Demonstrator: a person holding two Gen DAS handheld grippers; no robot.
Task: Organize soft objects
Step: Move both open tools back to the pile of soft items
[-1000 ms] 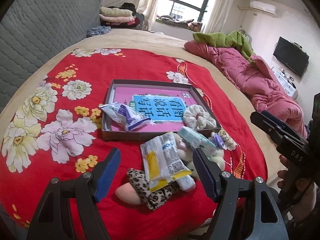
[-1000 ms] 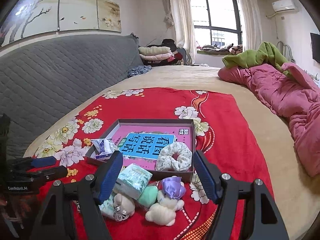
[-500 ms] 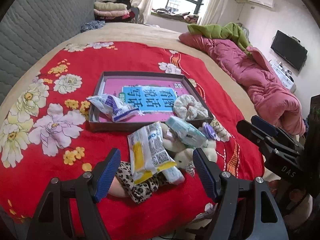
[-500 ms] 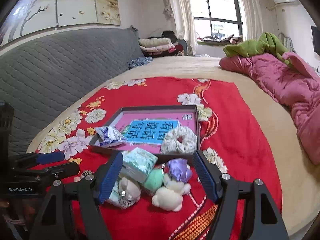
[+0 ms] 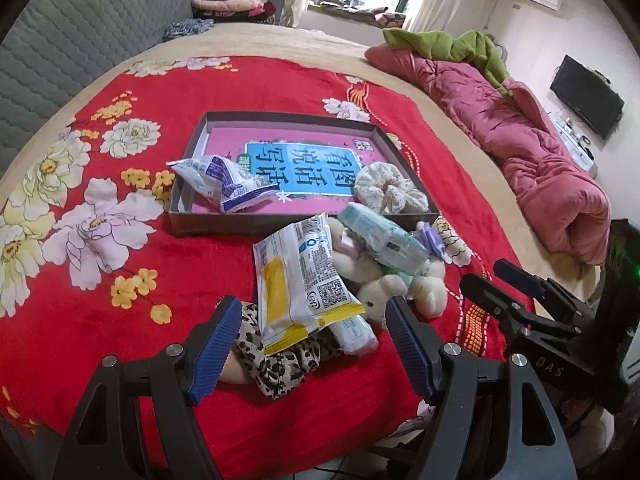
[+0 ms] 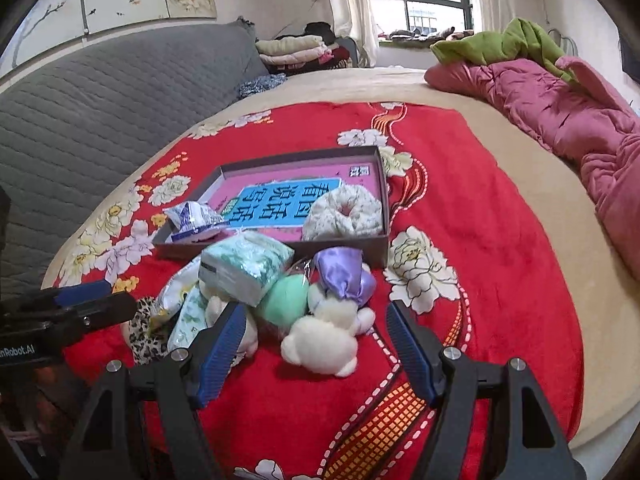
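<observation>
A shallow brown box [image 5: 188, 224] [image 6: 344, 249] with a pink and blue printed bottom lies on the red floral blanket. In it are a white-blue packet [image 5: 224, 178] [image 6: 192, 220] and a floral scrunchie [image 5: 390, 194] [image 6: 344, 212]. In front lies a pile: a yellow-white packet [image 5: 300, 280], a tissue pack [image 5: 384, 240] [image 6: 246, 266], a leopard-print cloth [image 5: 276, 364], a cream plush toy [image 5: 400, 284] [image 6: 324, 344], a green puff [image 6: 286, 300] and a purple satin pouch [image 6: 344, 274]. My left gripper [image 5: 312, 354] is open and empty over the pile's near edge. My right gripper [image 6: 316, 354] is open and empty by the plush.
The red blanket [image 5: 100, 280] covers a beige bed. A pink quilt [image 5: 540, 160] [image 6: 560, 112] with a green cloth lies along the right side. A grey padded headboard [image 6: 100, 100] stands at left. Folded clothes [image 6: 296, 50] sit at the back.
Both grippers have come closer to the pile and lower, so it now sits between their fingers. Nothing was taken hold of; the objects have not moved.
</observation>
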